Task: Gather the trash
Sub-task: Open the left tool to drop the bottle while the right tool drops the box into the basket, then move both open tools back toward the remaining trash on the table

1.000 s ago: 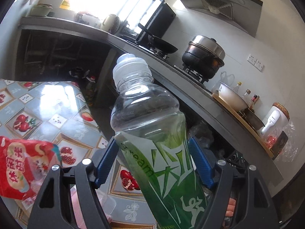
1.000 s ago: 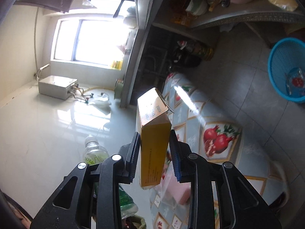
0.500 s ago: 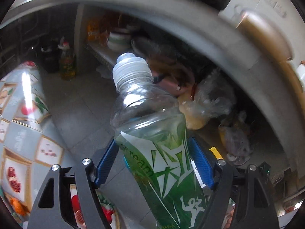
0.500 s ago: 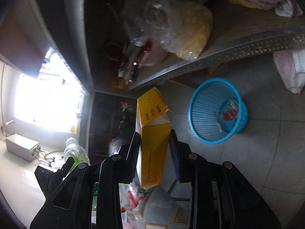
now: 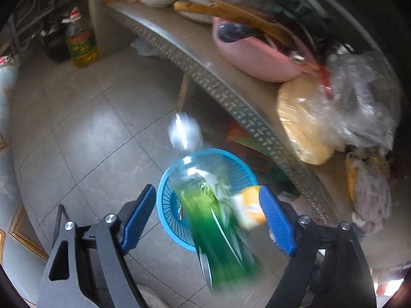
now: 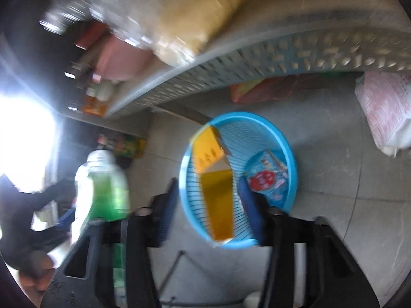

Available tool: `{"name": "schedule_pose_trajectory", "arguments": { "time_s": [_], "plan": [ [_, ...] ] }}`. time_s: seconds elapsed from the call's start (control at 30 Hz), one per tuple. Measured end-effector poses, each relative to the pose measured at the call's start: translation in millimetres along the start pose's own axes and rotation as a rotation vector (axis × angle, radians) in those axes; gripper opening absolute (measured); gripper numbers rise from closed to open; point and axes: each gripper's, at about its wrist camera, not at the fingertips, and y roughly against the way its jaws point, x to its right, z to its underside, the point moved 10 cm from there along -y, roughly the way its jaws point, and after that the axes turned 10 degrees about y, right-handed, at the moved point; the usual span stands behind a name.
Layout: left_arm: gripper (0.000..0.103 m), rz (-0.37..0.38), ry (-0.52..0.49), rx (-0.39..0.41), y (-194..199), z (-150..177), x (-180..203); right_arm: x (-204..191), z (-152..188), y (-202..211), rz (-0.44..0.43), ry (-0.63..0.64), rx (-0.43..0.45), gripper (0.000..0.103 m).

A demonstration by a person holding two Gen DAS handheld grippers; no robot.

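Note:
A blue plastic basket stands on the tiled floor under a metal shelf. My left gripper hangs over it, its jaws opening. The green-labelled plastic bottle is a blur between the blue pads, with a gap on either side of it. My right gripper is above the same basket, jaws opening too. The yellow carton sits loose between its pads, touching neither, and also shows in the left wrist view as a yellow carton. A red and blue wrapper lies in the basket.
A studded metal shelf runs just behind the basket, carrying a pink basin and a yellow bag in clear plastic. An oil bottle stands at the far left on the floor. A pink and white bag lies right of the basket.
Both grippers swung down from the table and counter to the blue basket on the floor. Both jaws spread: the bottle and the yellow carton, gripped before, are now let go.

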Motion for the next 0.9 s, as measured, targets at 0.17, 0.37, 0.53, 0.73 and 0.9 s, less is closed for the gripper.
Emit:
{"name": "schedule_pose_trajectory", "arguments": {
  "time_s": [0.17,0.37,0.53,0.73,0.9],
  "plan": [
    [0.08,0.038,-0.02,-0.012,14,11,-2,16,11,-13,0.046,0.0,-0.017,0.055],
    [0.08,0.059,-0.07,0.023,55,16,1,13,15,14,0.06,0.046,0.017,0.055],
    [0.08,0.105,-0.109,0.068,119,27,-1,-11,21,51,0.004,0.115,0.057,0.055],
    [0.082,0.156,-0.161,0.196,217,56,-13,-48,45,108,0.024,0.265,0.085,0.057],
    [0.086,0.227,-0.187,0.19,280,110,-35,-81,71,154,0.079,0.418,0.115,0.071]
  ]
}}
